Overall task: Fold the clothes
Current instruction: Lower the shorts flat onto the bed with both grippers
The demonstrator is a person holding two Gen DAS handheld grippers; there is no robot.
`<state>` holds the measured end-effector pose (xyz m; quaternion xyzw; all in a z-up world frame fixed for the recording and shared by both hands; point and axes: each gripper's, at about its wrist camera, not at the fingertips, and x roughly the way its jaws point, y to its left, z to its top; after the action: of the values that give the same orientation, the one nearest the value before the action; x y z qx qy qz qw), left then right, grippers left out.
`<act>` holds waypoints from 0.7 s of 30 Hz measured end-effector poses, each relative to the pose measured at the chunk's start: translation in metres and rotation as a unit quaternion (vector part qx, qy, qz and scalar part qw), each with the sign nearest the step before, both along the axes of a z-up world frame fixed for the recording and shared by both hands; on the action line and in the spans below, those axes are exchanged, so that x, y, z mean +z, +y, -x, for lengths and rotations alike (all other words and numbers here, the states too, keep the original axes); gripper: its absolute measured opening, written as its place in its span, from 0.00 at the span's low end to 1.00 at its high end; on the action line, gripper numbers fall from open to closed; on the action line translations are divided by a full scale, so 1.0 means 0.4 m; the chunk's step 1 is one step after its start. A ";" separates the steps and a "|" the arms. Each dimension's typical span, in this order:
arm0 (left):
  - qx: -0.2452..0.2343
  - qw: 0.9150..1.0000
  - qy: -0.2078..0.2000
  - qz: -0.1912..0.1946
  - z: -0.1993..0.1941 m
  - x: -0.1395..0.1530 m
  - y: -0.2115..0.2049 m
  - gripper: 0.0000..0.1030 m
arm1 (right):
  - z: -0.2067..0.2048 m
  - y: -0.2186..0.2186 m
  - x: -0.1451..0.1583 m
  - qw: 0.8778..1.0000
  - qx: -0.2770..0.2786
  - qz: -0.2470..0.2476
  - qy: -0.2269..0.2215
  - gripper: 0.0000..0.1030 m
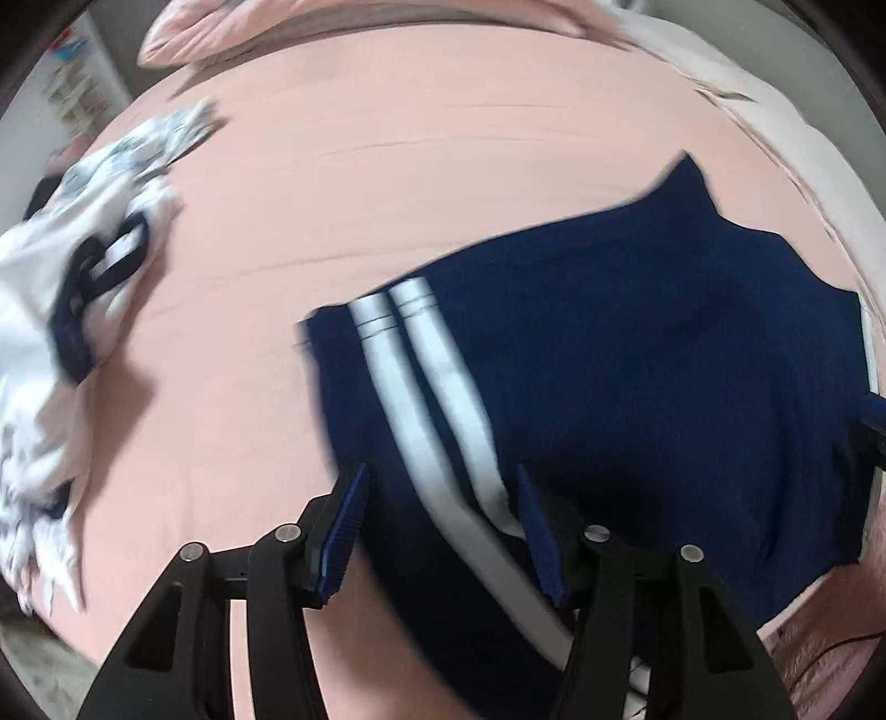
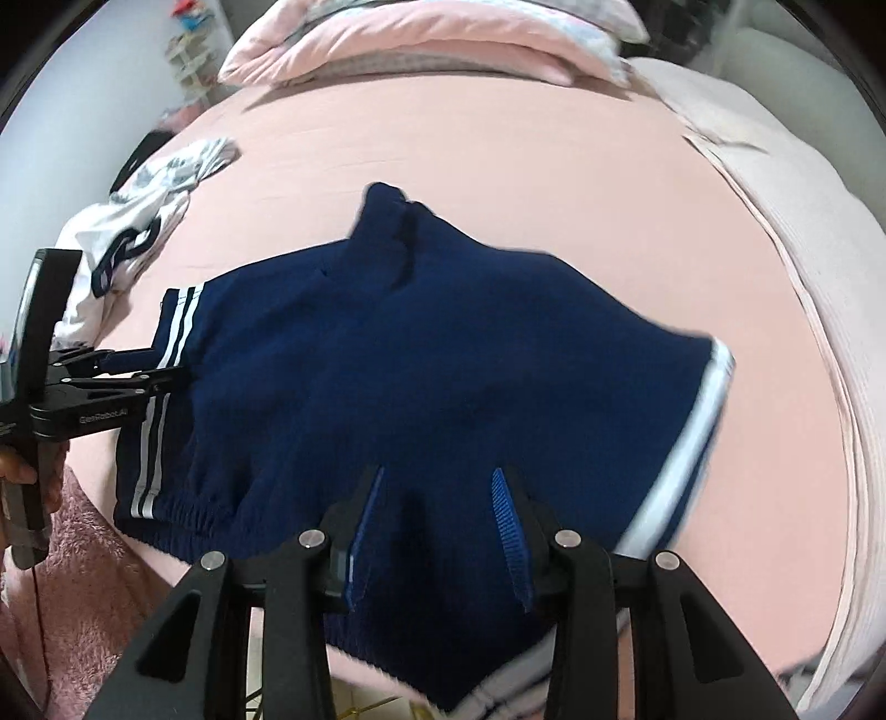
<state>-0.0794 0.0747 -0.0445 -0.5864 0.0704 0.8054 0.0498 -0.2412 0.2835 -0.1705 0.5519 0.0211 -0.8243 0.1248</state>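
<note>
Navy shorts [image 1: 637, 343] with white side stripes lie spread on the pink bed sheet [image 1: 387, 183], waistband toward me. They also show in the right wrist view [image 2: 443, 376]. My left gripper [image 1: 440, 487] is open, its jaws on either side of the left striped side near the waistband. It shows from the side in the right wrist view [image 2: 138, 368]. My right gripper [image 2: 437, 487] is open over the waistband on the right part of the shorts, with cloth between its blue pads [image 2: 506, 515].
A pile of white and navy clothes [image 1: 66, 310] lies at the bed's left edge, also in the right wrist view [image 2: 138, 232]. Pink pillows [image 2: 421, 39] lie at the head. A pale folded blanket [image 2: 775, 232] runs along the right side. A pink fuzzy cloth [image 2: 83, 570] is at near left.
</note>
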 end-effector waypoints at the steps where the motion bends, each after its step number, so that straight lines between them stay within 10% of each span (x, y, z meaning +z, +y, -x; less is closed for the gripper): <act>1: 0.008 1.000 0.002 -0.013 0.004 0.010 -0.009 0.55 | 0.018 -0.010 0.000 1.000 0.008 -0.001 0.000 0.38; 8: -0.021 0.993 0.044 -0.105 0.061 0.076 0.019 0.54 | 0.201 -0.164 -0.012 0.998 0.067 0.012 0.008 0.38; 16: 0.025 0.997 0.017 -0.066 0.137 -0.013 0.000 0.54 | 0.325 -0.159 -0.115 0.997 0.031 0.058 -0.051 0.37; 21: -0.066 0.991 0.011 -0.114 0.077 0.059 0.104 0.53 | 0.263 -0.124 -0.017 0.996 0.031 0.084 0.009 0.38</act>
<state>-0.1102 0.1165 -0.0210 -0.5618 0.0166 0.8098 0.1684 -0.3463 0.2339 -0.1774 0.5313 -0.0302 -0.8237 0.1959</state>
